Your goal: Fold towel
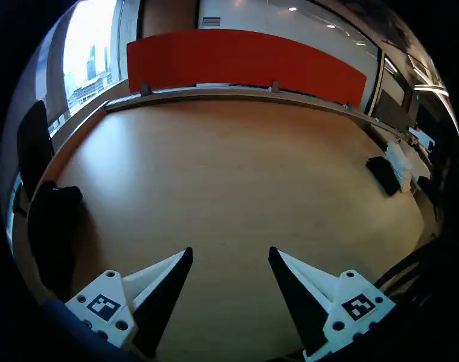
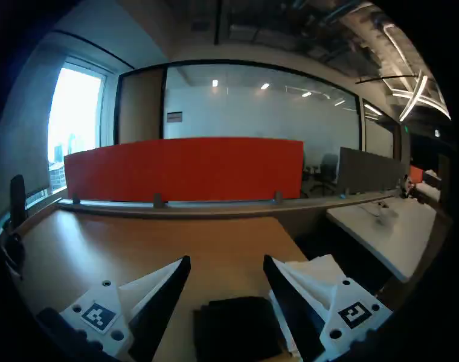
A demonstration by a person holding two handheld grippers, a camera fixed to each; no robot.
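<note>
A black folded towel (image 2: 238, 329) lies on the wooden table (image 2: 169, 253) low in the right gripper view, just under and between my right gripper's fingers. My right gripper (image 2: 226, 258) is open and holds nothing. A white folded cloth (image 2: 311, 271) lies beside the black towel, partly behind the right finger. In the left gripper view the same black towel (image 1: 383, 174) and white cloth (image 1: 402, 166) sit far off at the table's right edge. My left gripper (image 1: 230, 250) is open over bare table (image 1: 229, 169), with nothing between its fingers.
A red divider panel (image 1: 241, 60) runs along the table's far edge. A dark chair with black fabric on it (image 1: 48, 229) stands at the left edge. A white desk (image 2: 386, 232) lies across a gap to the right. Windows are at the far left.
</note>
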